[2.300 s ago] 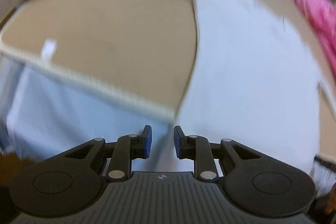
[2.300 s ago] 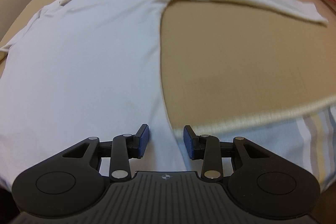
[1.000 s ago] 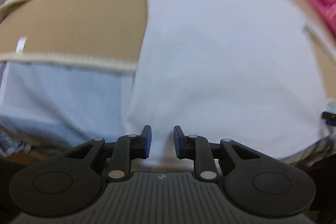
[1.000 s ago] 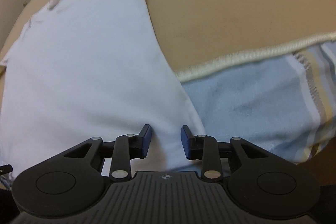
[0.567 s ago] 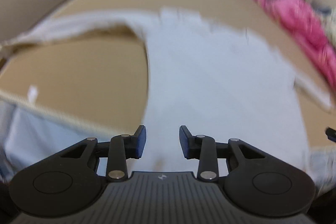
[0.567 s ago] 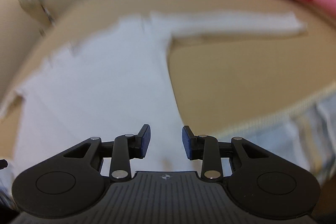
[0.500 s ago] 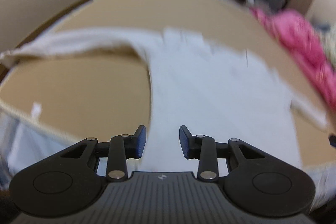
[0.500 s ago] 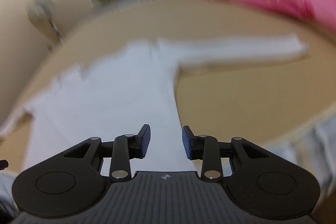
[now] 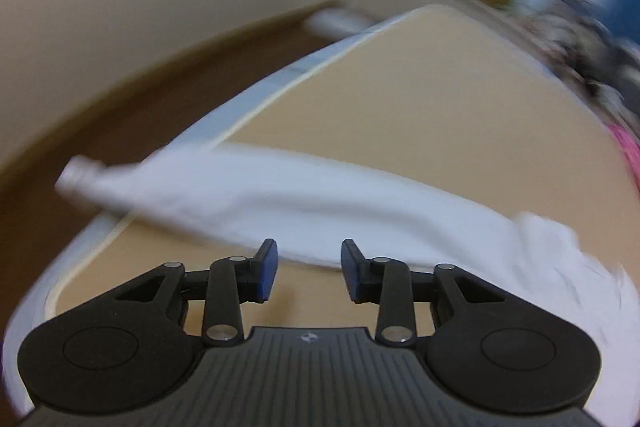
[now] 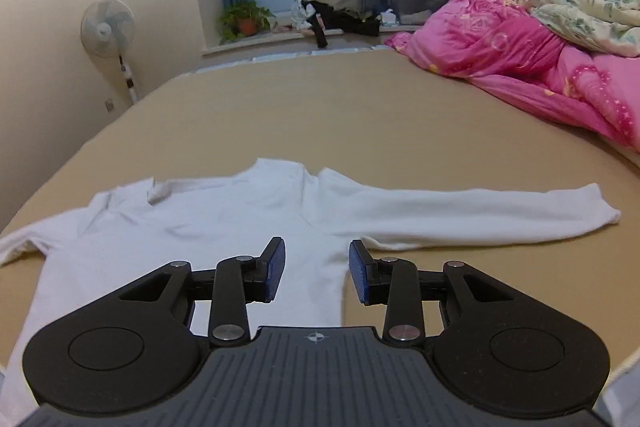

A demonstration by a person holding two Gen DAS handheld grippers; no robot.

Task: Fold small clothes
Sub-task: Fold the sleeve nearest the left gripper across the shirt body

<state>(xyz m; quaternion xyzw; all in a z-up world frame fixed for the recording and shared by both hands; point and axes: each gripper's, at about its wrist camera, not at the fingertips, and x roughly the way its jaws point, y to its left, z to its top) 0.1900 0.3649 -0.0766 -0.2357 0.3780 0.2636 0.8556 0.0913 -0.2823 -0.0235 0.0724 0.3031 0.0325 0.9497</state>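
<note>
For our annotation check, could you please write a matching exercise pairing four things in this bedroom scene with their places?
1. white long-sleeved shirt
2. pink floral quilt
3. white standing fan
4. green potted plant

A. on the window ledge
B. spread flat on the tan bed
C. on the floor by the left wall
D. heaped at the bed's far right

Pairs: 1-B, 2-D, 3-C, 4-A

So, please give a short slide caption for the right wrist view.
Open right gripper above a white shirt spread flat on the bed.
</note>
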